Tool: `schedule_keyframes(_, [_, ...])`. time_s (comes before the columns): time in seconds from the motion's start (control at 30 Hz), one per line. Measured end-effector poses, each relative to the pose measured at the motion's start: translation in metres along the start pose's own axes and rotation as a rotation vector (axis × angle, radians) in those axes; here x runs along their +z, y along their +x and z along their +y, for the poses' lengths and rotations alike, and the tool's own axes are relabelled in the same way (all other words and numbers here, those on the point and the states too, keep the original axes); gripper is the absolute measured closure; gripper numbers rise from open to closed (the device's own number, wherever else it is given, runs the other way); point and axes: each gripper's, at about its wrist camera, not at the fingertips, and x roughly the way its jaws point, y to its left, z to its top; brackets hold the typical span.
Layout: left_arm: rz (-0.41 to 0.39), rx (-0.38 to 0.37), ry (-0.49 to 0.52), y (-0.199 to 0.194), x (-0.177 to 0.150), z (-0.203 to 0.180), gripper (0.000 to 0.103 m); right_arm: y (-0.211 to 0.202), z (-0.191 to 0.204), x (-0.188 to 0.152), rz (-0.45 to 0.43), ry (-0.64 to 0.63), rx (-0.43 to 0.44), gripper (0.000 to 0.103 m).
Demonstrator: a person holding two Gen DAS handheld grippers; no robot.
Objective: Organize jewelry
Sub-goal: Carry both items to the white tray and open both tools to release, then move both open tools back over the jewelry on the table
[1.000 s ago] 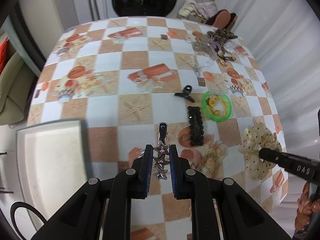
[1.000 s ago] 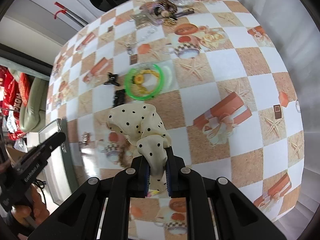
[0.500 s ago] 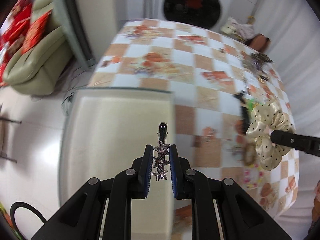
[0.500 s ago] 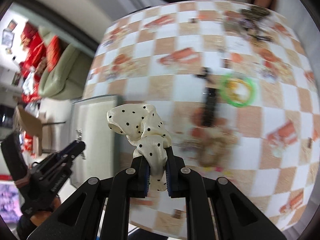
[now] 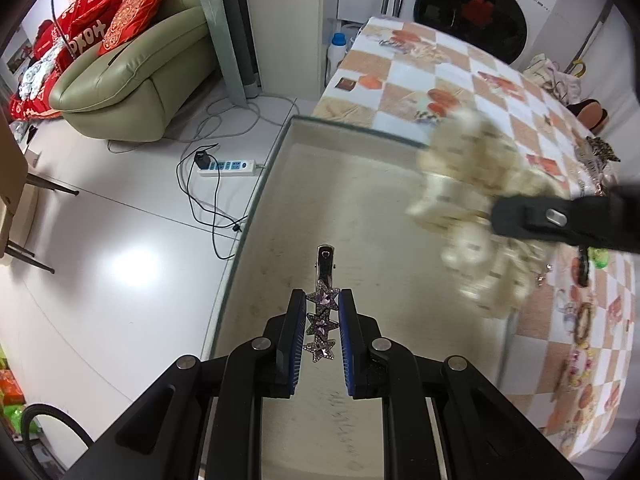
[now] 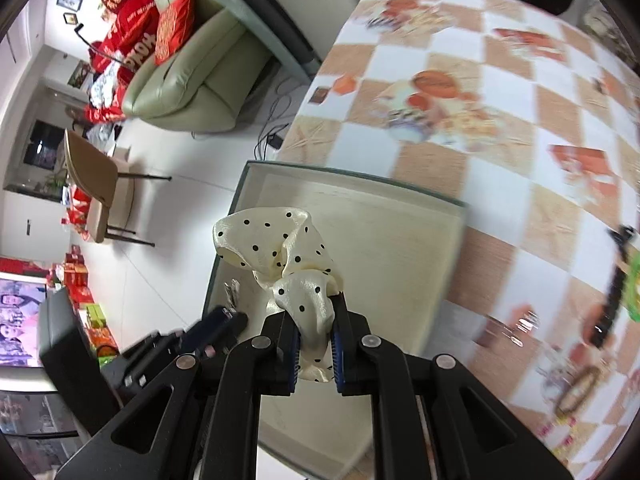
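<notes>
My left gripper (image 5: 321, 300) is shut on a silver star hair clip (image 5: 322, 312) and holds it above the pale tray (image 5: 360, 200) at the table's left end. My right gripper (image 6: 314, 304) is shut on a cream polka-dot scrunchie (image 6: 276, 248) and holds it over the same tray (image 6: 400, 224). In the left wrist view the scrunchie (image 5: 472, 184) and the right gripper's fingers (image 5: 560, 220) hang blurred at the right, above the tray. The left gripper also shows in the right wrist view (image 6: 228, 316), low at the left.
The checkered tablecloth (image 5: 460, 76) carries more jewelry at the far right: a green ring (image 6: 634, 284), a black beaded piece (image 6: 612, 300), a dark pile (image 5: 598, 152). Beyond the table edge lie floor, a power strip (image 5: 228, 167), a green sofa (image 5: 132, 76) and a chair (image 6: 96, 188).
Both grippers have swung left from the middle of the table to above the tray, each still holding its item. The scrunchie has come closer to the left gripper.
</notes>
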Motion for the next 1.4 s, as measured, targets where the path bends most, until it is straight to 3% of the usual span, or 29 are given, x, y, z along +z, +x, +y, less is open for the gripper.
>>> schedule_keyframes(0.27, [0.037,0.016,0.017,0.025,-0.001,0.0,0.082,0.057,0.0,0.028,0.064,0.038,-0.011,0.089])
schedule_keyframes(0.57, [0.081,0.044,0.043,0.04,-0.003,-0.007,0.082,0.072,-0.012,0.033,0.089,0.017,-0.086,0.083])
schedule_keyframes(0.73, [0.081,0.072,0.059,0.038,-0.003,-0.008,0.082,0.071,-0.014,0.035,0.093,0.02,-0.097,0.06])
schedule_keyframes(1.0, [0.093,0.076,0.056,0.034,-0.002,-0.011,0.082,0.04,-0.02,0.036,0.041,0.052,-0.053,0.046])
schedule_keyframes(1.03, [0.095,0.076,0.055,0.034,-0.002,-0.011,0.068,0.033,-0.019,0.036,0.028,0.052,-0.048,0.045])
schedule_keyframes(1.07, [0.095,0.078,0.055,0.033,-0.001,-0.011,0.047,0.026,-0.019,0.035,0.014,0.049,-0.045,0.043])
schedule_keyframes(1.1, [0.088,0.086,0.05,0.032,-0.001,-0.01,0.001,0.019,-0.019,0.033,0.0,0.046,-0.045,0.041])
schedule_keyframes(1.17, [0.037,0.097,0.053,0.02,0.0,-0.014,0.0,0.006,-0.02,0.028,-0.022,0.049,-0.039,0.039])
schedule_keyframes(1.37, [0.052,0.108,0.081,0.011,0.002,-0.028,0.0,-0.025,-0.039,0.009,-0.061,0.097,-0.031,0.038])
schedule_keyframes(1.4, [0.05,0.11,0.085,0.009,0.001,-0.03,0.0,-0.031,-0.044,0.003,-0.066,0.112,-0.031,0.032])
